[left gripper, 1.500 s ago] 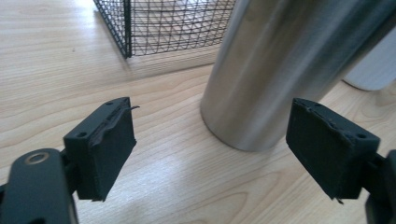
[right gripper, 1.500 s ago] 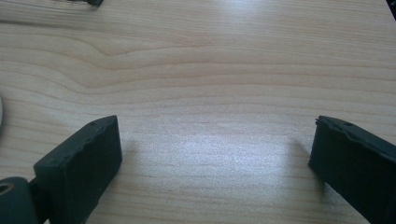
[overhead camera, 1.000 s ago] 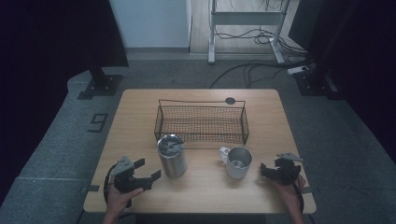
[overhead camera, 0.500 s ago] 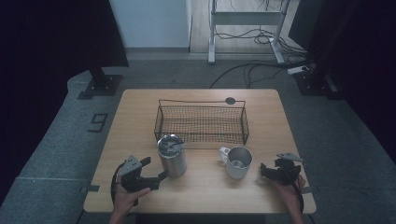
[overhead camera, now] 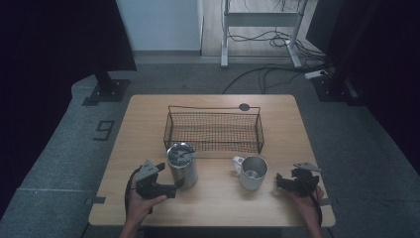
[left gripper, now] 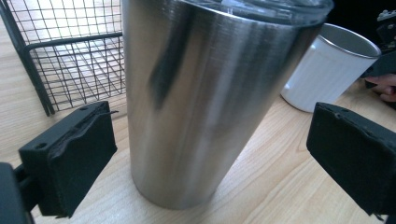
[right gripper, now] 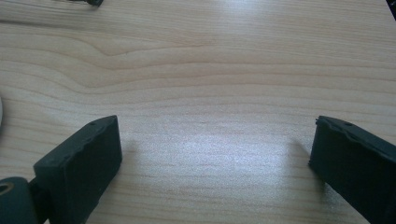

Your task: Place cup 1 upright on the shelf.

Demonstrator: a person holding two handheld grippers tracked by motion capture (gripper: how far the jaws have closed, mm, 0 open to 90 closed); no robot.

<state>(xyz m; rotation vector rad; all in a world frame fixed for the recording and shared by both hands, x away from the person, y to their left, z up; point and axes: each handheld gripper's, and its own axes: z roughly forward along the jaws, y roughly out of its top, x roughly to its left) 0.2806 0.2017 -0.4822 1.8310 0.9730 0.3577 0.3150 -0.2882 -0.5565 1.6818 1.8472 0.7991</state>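
My left gripper (overhead camera: 174,187) has just been opening its jaws, now spread either side of the tumbler (left gripper: 205,102), ready to grab. Right gripper (overhead camera: 283,182) idles, jaws wide, near the mug (overhead camera: 252,172).

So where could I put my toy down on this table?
Bare wood lies left of the wire basket, along the table's right edge, and at the front between tumbler and mug. It is crowded right in front of the basket.
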